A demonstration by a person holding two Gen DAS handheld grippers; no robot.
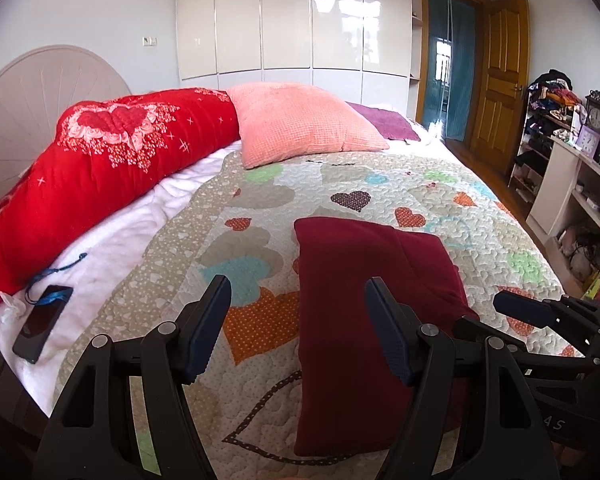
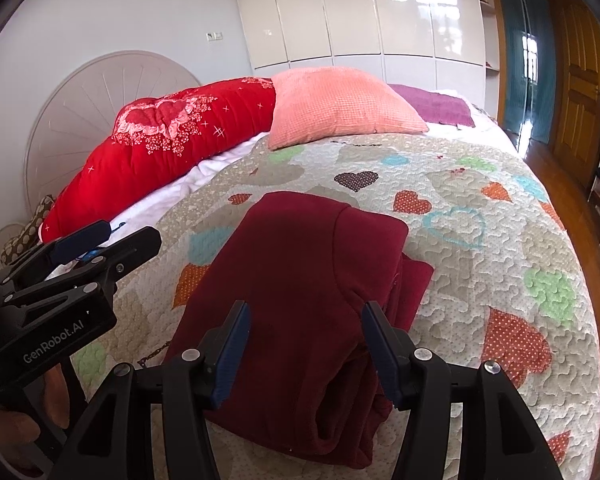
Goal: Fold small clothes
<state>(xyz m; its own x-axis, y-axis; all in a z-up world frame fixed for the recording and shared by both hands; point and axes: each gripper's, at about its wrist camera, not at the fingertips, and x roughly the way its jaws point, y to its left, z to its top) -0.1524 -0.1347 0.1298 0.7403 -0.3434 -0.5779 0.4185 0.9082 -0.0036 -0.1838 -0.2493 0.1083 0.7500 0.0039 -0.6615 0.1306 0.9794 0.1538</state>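
A dark red garment [image 1: 360,320] lies folded into a long rectangle on the heart-patterned quilt [image 1: 260,200]; it also shows in the right wrist view [image 2: 300,300], with folded layers at its near right edge. My left gripper [image 1: 300,328] is open and empty, hovering above the garment's left edge. My right gripper [image 2: 304,352] is open and empty, just above the garment's near end. Each gripper shows in the other's view: the right gripper [image 1: 540,312] at the right, the left gripper [image 2: 100,240] at the left.
A red quilted duvet [image 1: 100,168], a pink pillow [image 1: 304,124] and a purple cloth [image 1: 384,120] lie at the bed's far side. A phone with a blue strap [image 1: 40,324] lies on the white sheet at left. Shelves [image 1: 572,184] and a wooden door [image 1: 500,80] stand at right.
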